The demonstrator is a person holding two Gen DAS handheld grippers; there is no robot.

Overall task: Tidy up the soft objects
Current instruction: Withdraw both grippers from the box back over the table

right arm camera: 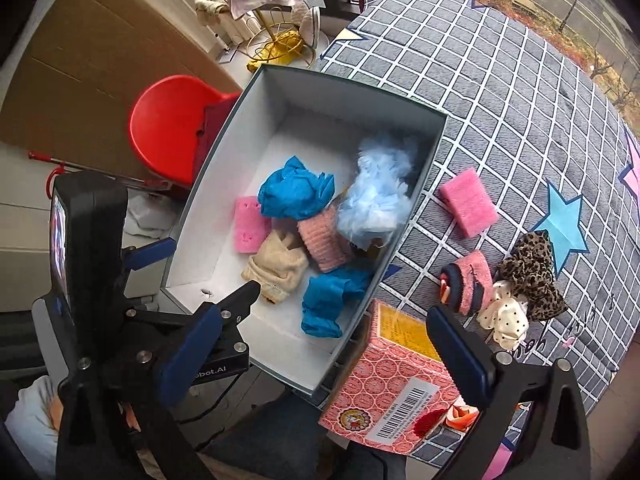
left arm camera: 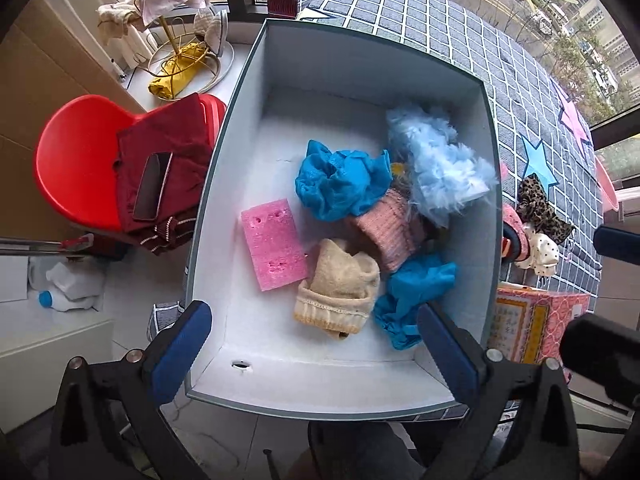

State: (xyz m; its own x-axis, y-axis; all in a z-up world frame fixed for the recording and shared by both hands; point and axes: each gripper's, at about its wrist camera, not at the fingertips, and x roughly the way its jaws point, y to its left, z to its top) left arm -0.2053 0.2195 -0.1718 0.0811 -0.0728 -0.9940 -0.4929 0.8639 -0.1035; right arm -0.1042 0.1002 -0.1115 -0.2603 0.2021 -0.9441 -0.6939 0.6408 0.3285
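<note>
Both the left gripper [left arm camera: 316, 344] and the right gripper [right arm camera: 332, 344] gape wide, holding nothing. The white-lined cardboard box [right arm camera: 416, 168] contains a pink sponge [left arm camera: 274, 244], a cream knit sock [left arm camera: 340, 288] and blue cloths [left arm camera: 340, 184]; a second pink sponge [right arm camera: 468, 202] lies beside it on the grey checked tablecloth [right arm camera: 520, 92].

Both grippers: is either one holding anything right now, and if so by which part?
Nothing is held. The left gripper is open above the white box, and the right gripper is open over the box's near corner, fingers bare.
</note>
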